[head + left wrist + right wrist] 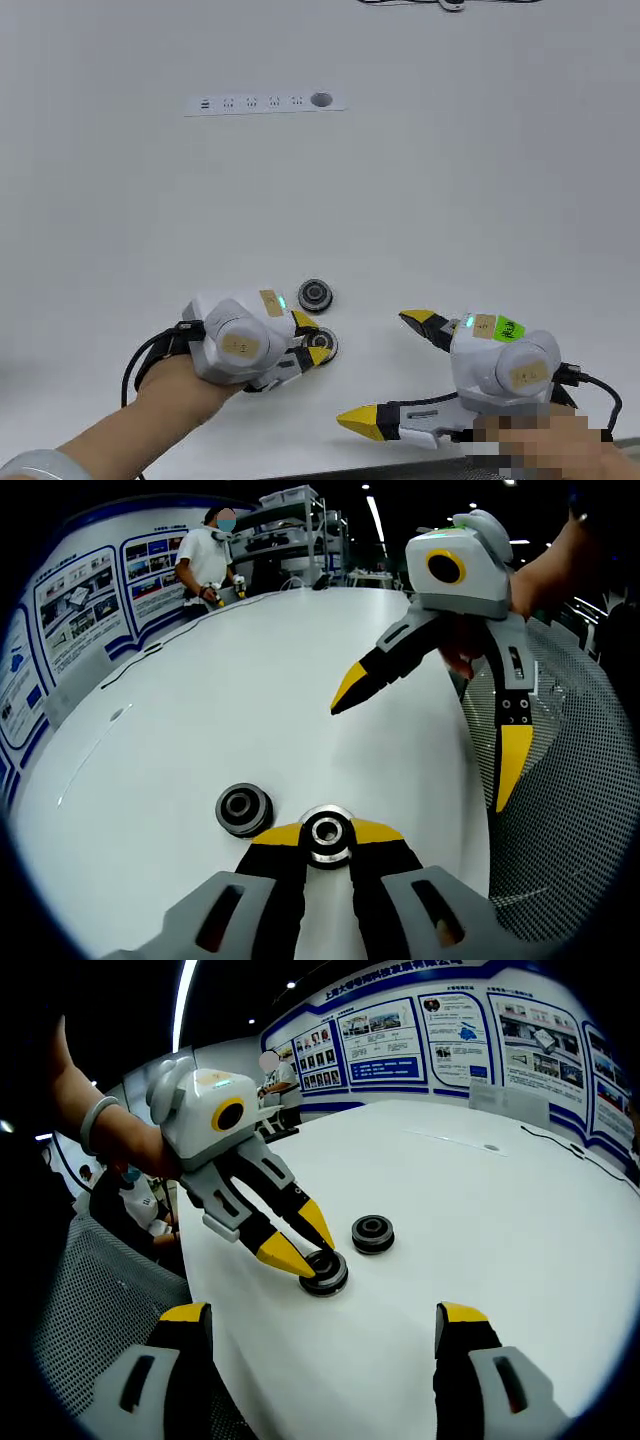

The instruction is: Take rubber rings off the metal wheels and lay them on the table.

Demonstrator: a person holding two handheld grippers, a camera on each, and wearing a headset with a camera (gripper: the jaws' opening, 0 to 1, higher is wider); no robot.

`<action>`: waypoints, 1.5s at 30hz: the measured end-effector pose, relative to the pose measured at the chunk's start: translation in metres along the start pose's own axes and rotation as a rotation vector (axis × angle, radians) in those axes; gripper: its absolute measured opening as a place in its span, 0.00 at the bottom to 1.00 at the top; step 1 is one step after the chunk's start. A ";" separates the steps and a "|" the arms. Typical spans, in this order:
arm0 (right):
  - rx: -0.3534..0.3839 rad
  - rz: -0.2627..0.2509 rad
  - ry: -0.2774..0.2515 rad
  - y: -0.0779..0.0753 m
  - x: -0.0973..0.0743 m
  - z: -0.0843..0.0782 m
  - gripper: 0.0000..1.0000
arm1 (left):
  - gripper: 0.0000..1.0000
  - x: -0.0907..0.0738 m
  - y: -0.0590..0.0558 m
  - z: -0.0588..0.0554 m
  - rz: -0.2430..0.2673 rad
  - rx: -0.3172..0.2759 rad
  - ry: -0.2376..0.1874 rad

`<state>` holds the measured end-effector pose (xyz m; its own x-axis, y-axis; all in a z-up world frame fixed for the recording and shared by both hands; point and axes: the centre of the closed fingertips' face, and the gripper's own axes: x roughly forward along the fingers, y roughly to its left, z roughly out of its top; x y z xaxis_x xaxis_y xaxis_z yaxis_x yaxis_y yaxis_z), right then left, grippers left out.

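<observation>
Two small metal wheels with black rubber rings lie on the white table point(420, 200). My left gripper point(312, 338) is shut on the nearer wheel point(325, 344); its yellow tips flank the wheel point(327, 832) from both sides. The second wheel point(316, 294) lies free just beyond it, to the left in the left gripper view point(243, 809). My right gripper point(385, 370) stands wide open to the right of the held wheel, nothing between its jaws. In the right gripper view, the left gripper point(303, 1240) presses on the nearer wheel point(325, 1272), the free wheel point(372, 1233) behind.
A white power strip point(265, 102) lies flat at the far side, and a cable point(450, 4) runs along the back edge. The table's front edge is close below both grippers. A person point(205, 560) stands far beyond the table.
</observation>
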<state>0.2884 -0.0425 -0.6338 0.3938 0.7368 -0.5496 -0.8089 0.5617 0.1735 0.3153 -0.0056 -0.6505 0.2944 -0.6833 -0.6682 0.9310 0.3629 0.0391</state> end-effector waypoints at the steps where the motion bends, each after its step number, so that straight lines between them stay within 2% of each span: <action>1: 0.000 0.000 -0.001 0.000 0.000 0.000 0.93 | 0.17 0.000 0.000 0.000 -0.001 0.002 0.001; 12: 0.027 0.015 -0.017 0.003 0.002 0.003 0.92 | 0.14 0.002 0.001 -0.003 -0.006 0.017 0.012; 22: 0.070 0.048 -0.026 0.009 0.008 0.007 0.90 | 0.14 0.002 0.001 -0.003 -0.011 0.037 0.015; 29: 0.180 0.082 -0.062 0.011 0.013 0.014 0.88 | 0.13 0.002 0.001 -0.002 -0.014 0.044 0.016; 39: 0.387 0.146 -0.112 0.016 0.019 0.026 0.85 | 0.13 0.003 0.001 -0.002 -0.021 0.048 0.014; 45: 0.435 0.161 -0.125 0.016 0.023 0.031 0.85 | 0.13 0.003 0.001 -0.003 -0.024 0.049 0.013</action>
<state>0.2988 -0.0047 -0.6185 0.3498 0.8520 -0.3896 -0.6164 0.5224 0.5892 0.3161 -0.0055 -0.6541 0.2690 -0.6831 -0.6790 0.9474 0.3144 0.0591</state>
